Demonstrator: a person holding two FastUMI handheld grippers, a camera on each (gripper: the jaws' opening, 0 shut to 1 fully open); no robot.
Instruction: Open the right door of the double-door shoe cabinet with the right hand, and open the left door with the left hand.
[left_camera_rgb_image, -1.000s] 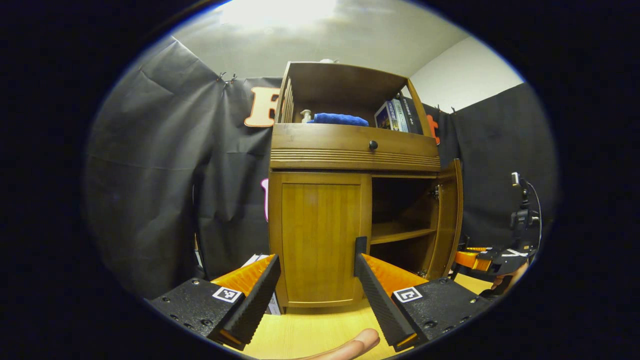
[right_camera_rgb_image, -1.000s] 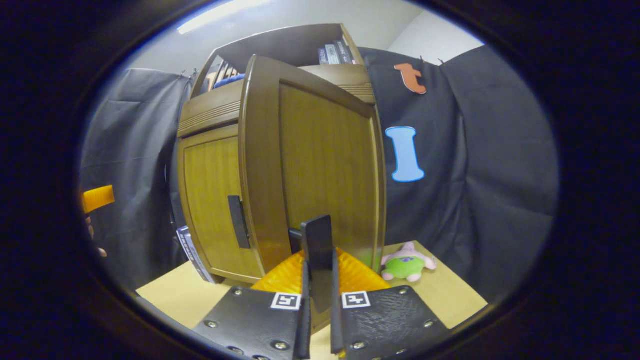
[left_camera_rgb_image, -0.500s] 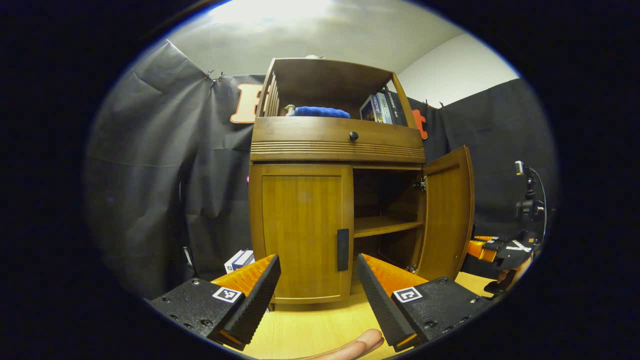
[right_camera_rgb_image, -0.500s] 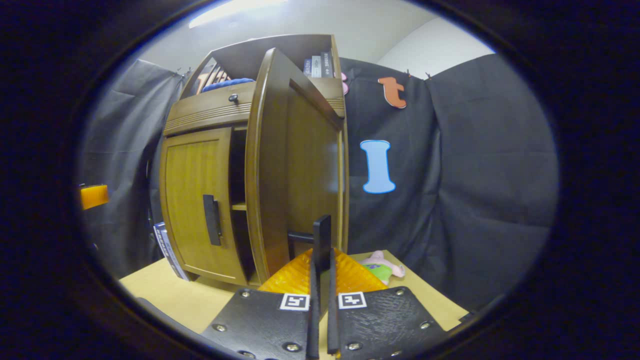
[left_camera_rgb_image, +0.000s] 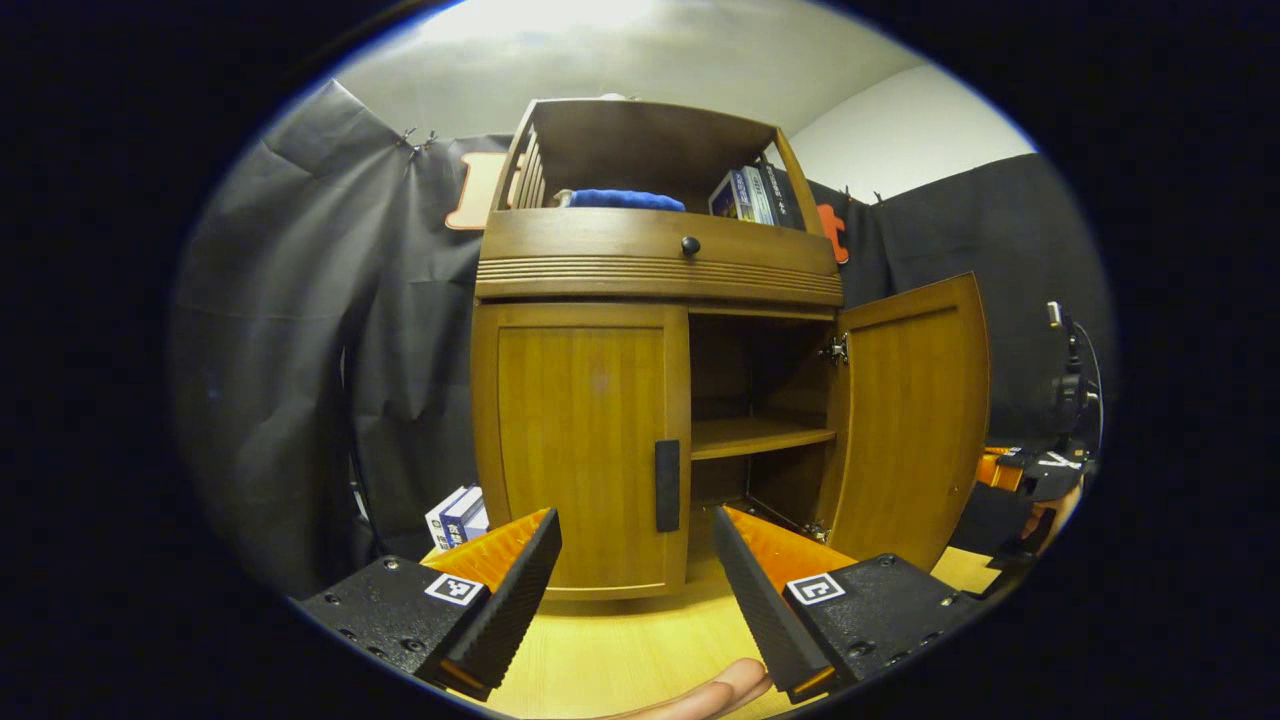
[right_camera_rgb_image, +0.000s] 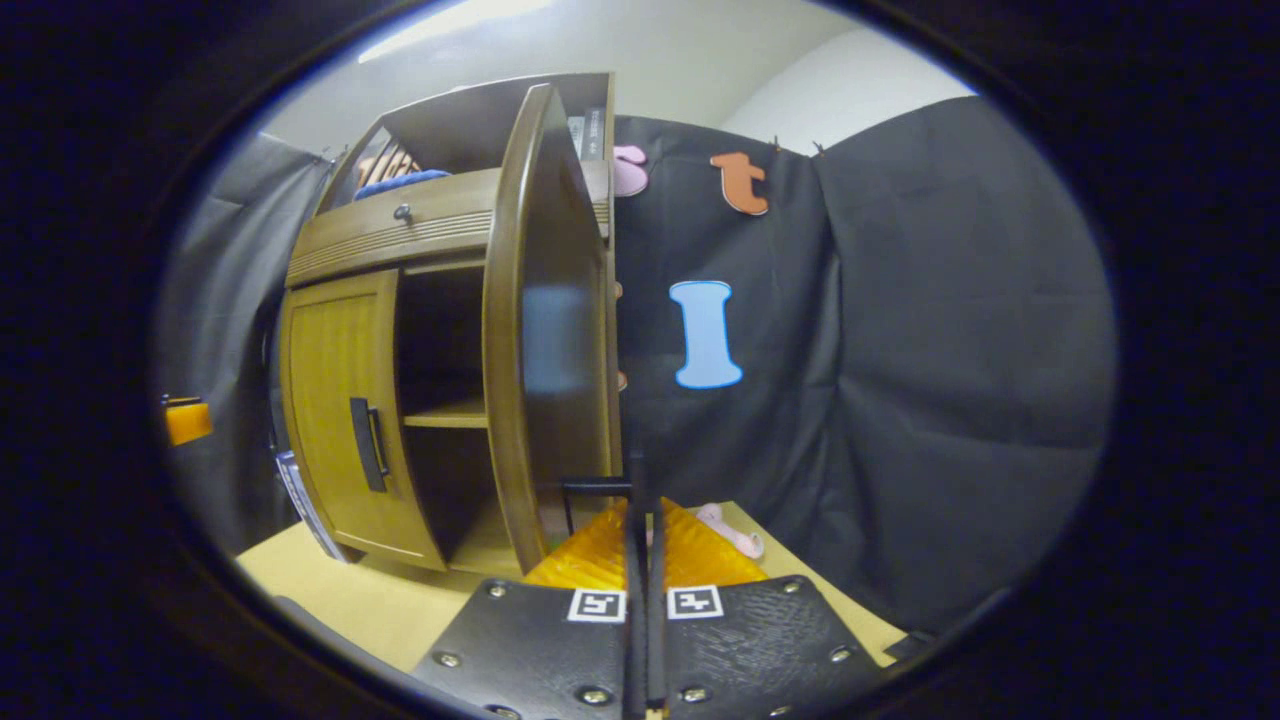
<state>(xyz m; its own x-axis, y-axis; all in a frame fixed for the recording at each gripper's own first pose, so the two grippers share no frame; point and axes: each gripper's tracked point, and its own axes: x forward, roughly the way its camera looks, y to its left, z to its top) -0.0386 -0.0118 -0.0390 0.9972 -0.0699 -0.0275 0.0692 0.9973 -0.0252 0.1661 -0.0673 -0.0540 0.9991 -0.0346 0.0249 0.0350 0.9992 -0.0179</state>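
The wooden shoe cabinet (left_camera_rgb_image: 655, 280) stands ahead. Its left door (left_camera_rgb_image: 580, 450) is closed, with a dark upright handle (left_camera_rgb_image: 667, 485) at its inner edge. My left gripper (left_camera_rgb_image: 635, 565) is open, a short way in front of that handle and not touching it. The right door (left_camera_rgb_image: 910, 410) is swung out, baring the inner shelf (left_camera_rgb_image: 760, 437). In the right gripper view that door (right_camera_rgb_image: 545, 330) appears almost edge-on. My right gripper (right_camera_rgb_image: 643, 525) is shut on its dark handle (right_camera_rgb_image: 632, 490). The right gripper (left_camera_rgb_image: 1030, 475) also shows far right in the left gripper view.
A drawer with a round knob (left_camera_rgb_image: 690, 245) sits above the doors. The open top shelf holds a blue cloth (left_camera_rgb_image: 615, 200) and books (left_camera_rgb_image: 750, 195). Boxes (left_camera_rgb_image: 458, 515) stand left of the cabinet. A plush toy (right_camera_rgb_image: 730, 530) lies by the cloth wall. A camera stand (left_camera_rgb_image: 1070, 380) is at the right.
The right door has swung much wider open, drawn by my right gripper on its handle. In the left gripper view the left door's handle has shifted from beside the right finger toward the middle.
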